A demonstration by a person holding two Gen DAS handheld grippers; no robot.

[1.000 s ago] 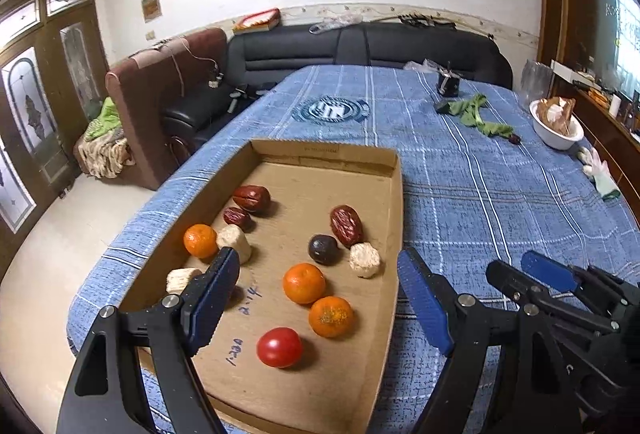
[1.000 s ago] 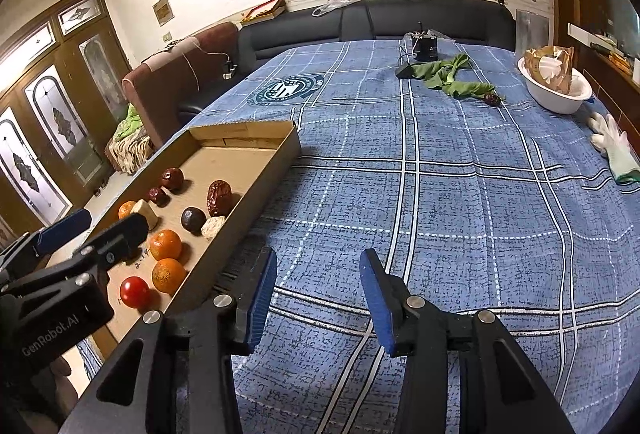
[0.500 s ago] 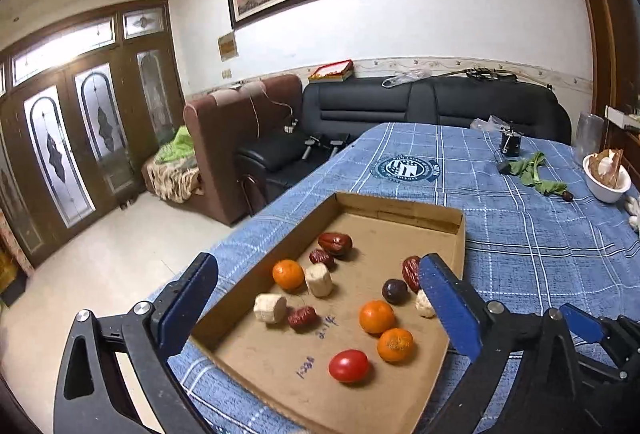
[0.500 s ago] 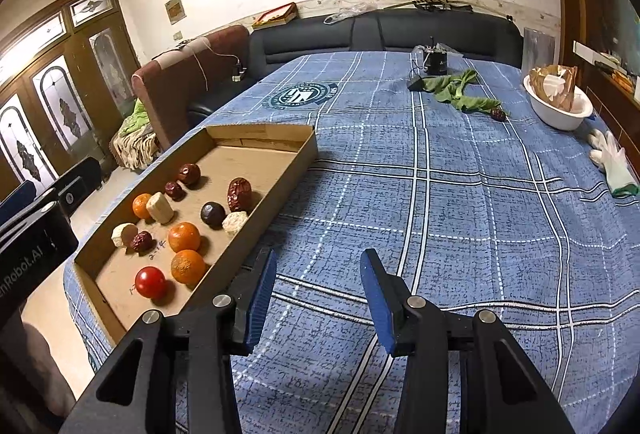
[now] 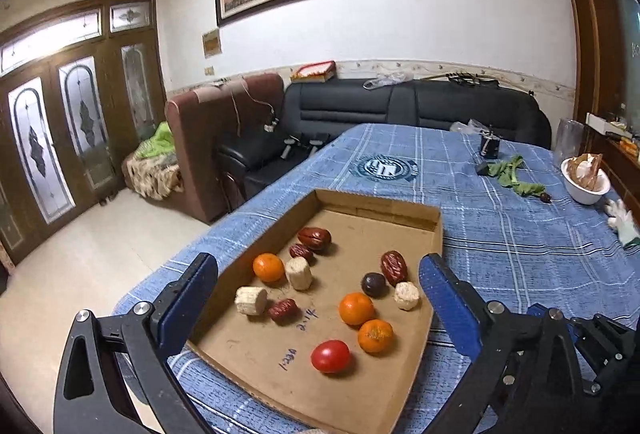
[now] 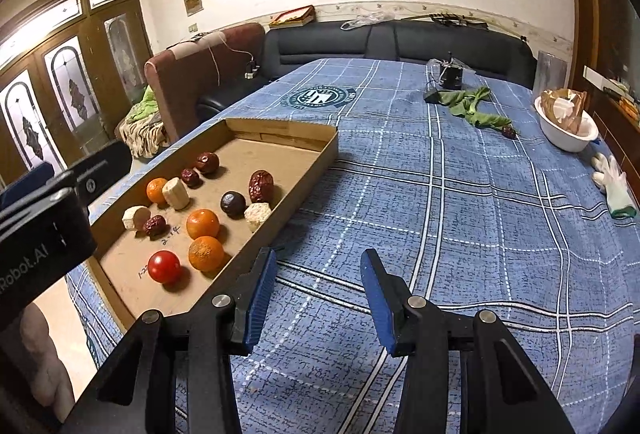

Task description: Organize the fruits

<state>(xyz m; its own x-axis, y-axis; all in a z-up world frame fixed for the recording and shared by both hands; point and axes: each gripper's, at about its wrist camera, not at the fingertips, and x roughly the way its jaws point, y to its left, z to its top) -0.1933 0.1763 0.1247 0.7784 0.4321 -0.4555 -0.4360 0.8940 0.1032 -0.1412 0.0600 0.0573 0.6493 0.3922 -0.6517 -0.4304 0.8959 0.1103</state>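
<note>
A shallow cardboard tray [image 5: 436, 246] [image 6: 316, 162] lies on the blue plaid tablecloth. It holds a red tomato [image 5: 330, 355] [image 6: 164, 266], three oranges [image 5: 356, 308] [image 6: 203, 223], several dark red dates [image 5: 394, 267] [image 6: 261, 186], a dark round fruit [image 5: 374, 284] [image 6: 233, 203] and pale cut stubs [image 5: 251, 300] [image 6: 176, 193]. My left gripper [image 5: 320, 298] is open and empty, raised above the tray's near end. My right gripper [image 6: 316, 290] is open and empty over the cloth, right of the tray.
A white bowl [image 6: 566, 138], a green cloth [image 6: 472, 108], a lone date [image 6: 508, 132], a small black device [image 6: 450, 76] and a white glove [image 6: 614, 186] lie at the far right of the table. Sofas stand behind the table, with the floor to the left.
My left gripper has risen and pulled back from the tray, with its jaws opened wider. My right gripper has lifted slightly. The fruits have not moved.
</note>
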